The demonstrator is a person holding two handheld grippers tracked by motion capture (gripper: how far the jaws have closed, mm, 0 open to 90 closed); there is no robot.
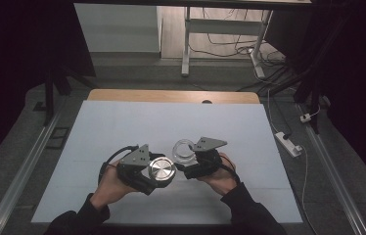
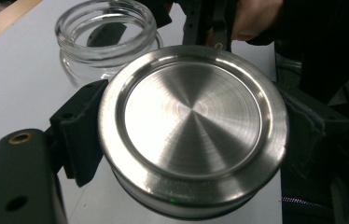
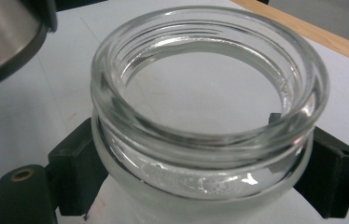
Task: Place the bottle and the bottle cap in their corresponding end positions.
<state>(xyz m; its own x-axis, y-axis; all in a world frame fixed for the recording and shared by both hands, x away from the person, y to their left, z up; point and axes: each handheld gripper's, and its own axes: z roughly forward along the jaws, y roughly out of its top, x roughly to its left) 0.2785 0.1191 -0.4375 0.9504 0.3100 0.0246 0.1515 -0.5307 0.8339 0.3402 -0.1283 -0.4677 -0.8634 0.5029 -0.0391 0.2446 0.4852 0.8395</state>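
A round brushed-metal lid (image 1: pixel 162 169) (image 2: pixel 192 123) is clamped flat side up between the jaws of my left gripper (image 1: pixel 160 171) (image 2: pixel 189 130). Just right of it an open clear glass jar (image 1: pixel 184 150) (image 3: pixel 207 107) (image 2: pixel 105 33) is held by its body in my right gripper (image 1: pixel 187 159) (image 3: pixel 205 177), the threaded mouth facing up and empty. The lid's edge (image 3: pixel 4 37) shows at the top left of the right gripper view, close to the jar but apart from it. Both sit over the front middle of the white table sheet (image 1: pixel 122 127).
The white sheet covers a wooden table whose bare far edge (image 1: pixel 171 95) shows behind. A power strip (image 1: pixel 288 143) and cables lie on the floor to the right. Metal rails (image 1: pixel 19 176) run along both sides of the table.
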